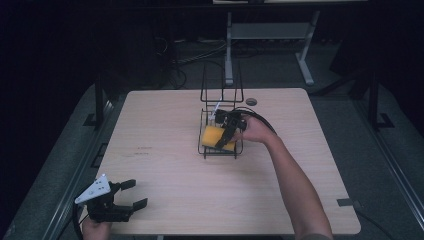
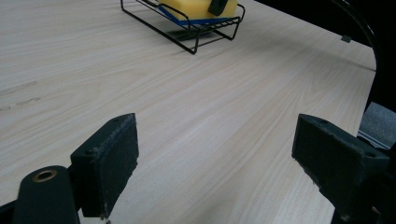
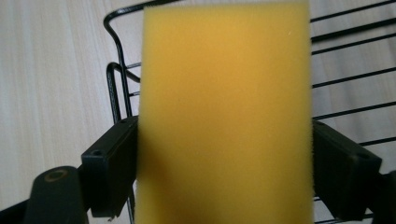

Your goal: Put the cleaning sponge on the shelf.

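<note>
Entry: sponge [image 1: 214, 136], yellow with a blue underside, one. It lay in the low front tray of the wire rack [image 1: 220, 102], one, which stood on the table [image 1: 165, 165] toward its far middle.

Right gripper [image 1: 227, 135], one, over the rack's tray: jaws set against the sponge's two long sides, grasping it. To do this step well, the squeeze should probably stay light and the sponge level, kept off the tray wires.

Left gripper [image 1: 131, 193], one, well short of the rack at the table's near corner: jaws spread wide, nothing between them.
</note>
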A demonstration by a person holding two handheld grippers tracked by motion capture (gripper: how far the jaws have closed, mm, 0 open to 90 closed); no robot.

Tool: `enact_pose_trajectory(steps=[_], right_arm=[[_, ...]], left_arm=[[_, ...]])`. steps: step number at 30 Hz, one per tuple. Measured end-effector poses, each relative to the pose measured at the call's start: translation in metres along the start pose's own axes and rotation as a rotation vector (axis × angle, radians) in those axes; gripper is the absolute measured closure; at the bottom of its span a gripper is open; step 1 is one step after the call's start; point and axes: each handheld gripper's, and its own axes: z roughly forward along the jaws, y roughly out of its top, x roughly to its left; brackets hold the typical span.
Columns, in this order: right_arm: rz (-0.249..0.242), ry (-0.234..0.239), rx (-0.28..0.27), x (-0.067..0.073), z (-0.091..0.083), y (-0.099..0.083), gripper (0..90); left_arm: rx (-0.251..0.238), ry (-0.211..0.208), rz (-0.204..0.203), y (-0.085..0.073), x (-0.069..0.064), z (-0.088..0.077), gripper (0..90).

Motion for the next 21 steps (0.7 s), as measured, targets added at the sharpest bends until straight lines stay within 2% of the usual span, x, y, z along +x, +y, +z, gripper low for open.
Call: enact_pose_trajectory(steps=[3, 8, 13, 14, 21], right_arm=[[0.001, -0.004, -0.024, 0.001, -0.004, 0.0, 17.6], [0.015, -0.013, -0.028, 0.002, -0.006, 0.0, 16.3], [0.023, -0.012, -0.092, 0.003, -0.011, -0.006, 16.6], [0.027, -0.023, -0.104, 0.002, -0.011, -0.008, 16.5], [0.04, -0.017, -0.112, 0.0, -0.019, -0.013, 16.1]], left_arm=[[0.001, 0.0, -0.001, 0.0, 0.0, 0.0, 14.1], [-0.001, 0.001, -0.003, -0.001, 0.001, -0.001, 14.1], [0.002, 0.0, -0.005, -0.001, 0.001, 0.0, 14.1], [0.007, 0.0, -0.003, -0.001, 0.001, 0.0, 14.0], [0.015, -0.002, 0.001, -0.001, 0.0, 0.002, 14.1]])
